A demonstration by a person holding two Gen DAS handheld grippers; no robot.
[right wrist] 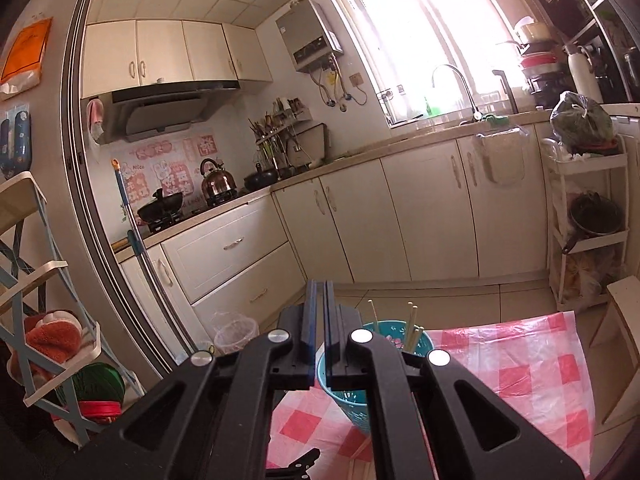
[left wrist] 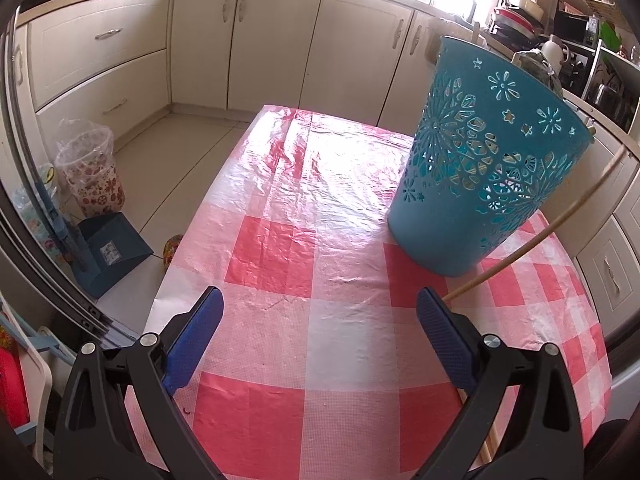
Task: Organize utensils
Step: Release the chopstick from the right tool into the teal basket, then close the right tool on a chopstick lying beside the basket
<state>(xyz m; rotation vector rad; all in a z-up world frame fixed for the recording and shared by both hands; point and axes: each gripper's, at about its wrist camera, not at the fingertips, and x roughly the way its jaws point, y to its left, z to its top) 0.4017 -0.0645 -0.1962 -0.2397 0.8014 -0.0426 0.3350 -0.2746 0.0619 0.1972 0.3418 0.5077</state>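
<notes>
A teal perforated holder (left wrist: 480,168) stands on the red-and-white checked tablecloth (left wrist: 312,216) at the right. A long wooden chopstick (left wrist: 560,220) slants from beside my left gripper's right finger up past the holder. My left gripper (left wrist: 320,312) is open and empty, low over the cloth, left of the holder. My right gripper (right wrist: 320,300) is shut with nothing visible between its pads, raised above the holder (right wrist: 344,384). Several chopsticks (right wrist: 412,328) stand upright in the holder.
Cream kitchen cabinets (left wrist: 276,40) run behind the table. A patterned bin with a plastic liner (left wrist: 90,172) and a blue dustpan (left wrist: 112,252) sit on the floor at left. A white shelf trolley (right wrist: 588,220) stands at right. The table's left edge is near my left gripper.
</notes>
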